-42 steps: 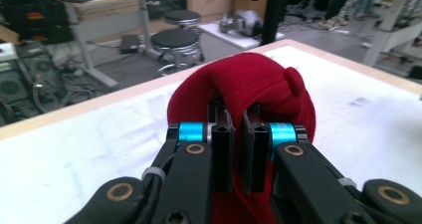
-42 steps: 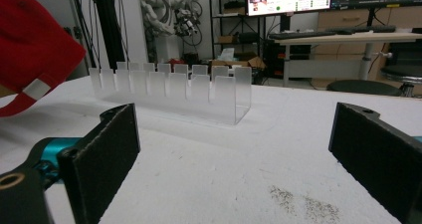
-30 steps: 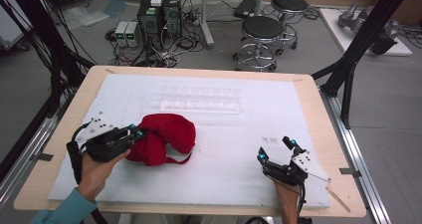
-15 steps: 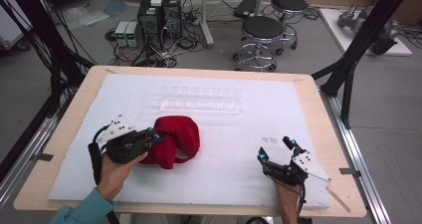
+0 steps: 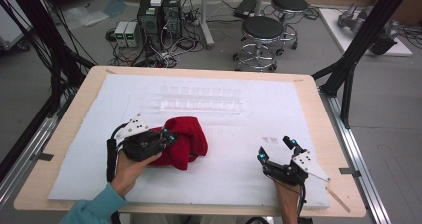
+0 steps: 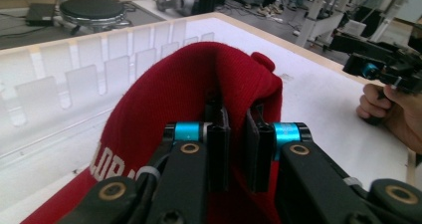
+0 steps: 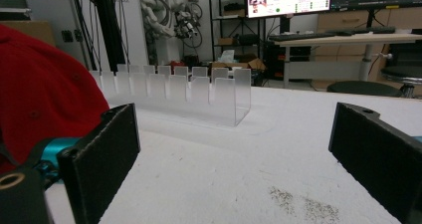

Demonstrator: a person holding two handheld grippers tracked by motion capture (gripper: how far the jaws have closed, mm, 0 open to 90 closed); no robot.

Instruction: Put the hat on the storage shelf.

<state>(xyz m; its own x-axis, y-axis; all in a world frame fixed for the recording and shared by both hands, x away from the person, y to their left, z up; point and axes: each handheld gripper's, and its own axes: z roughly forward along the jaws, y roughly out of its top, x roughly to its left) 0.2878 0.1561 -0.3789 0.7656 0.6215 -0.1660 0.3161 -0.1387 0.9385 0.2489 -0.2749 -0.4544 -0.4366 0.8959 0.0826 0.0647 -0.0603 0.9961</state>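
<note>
A red knitted cap (image 5: 185, 143) with white lettering lies bunched on the white mat, left of centre. My left gripper (image 5: 168, 137) reaches into it from the left. In the left gripper view a fold of the cap (image 6: 174, 89) stands between the jaws of that gripper (image 6: 236, 119). The jaws have just been opening a little, and the narrow gap is still packed with fabric. My right gripper (image 5: 273, 148) rests near the front right of the mat, open wide with nothing between its jaws (image 7: 234, 134). The cap (image 7: 40, 99) fills the left side of the right gripper view.
A clear acrylic rack (image 5: 199, 98) with several slots stands behind the cap, also in the gripper views (image 6: 74, 79) (image 7: 199, 92). The white foam mat (image 5: 298, 109) covers most of the wooden table. Stools (image 5: 263, 30) and computer boxes stand on the floor beyond.
My left gripper has moved right and toward the front with the cap's edge, folding the cap over into a tighter bunch. The right gripper has stayed put.
</note>
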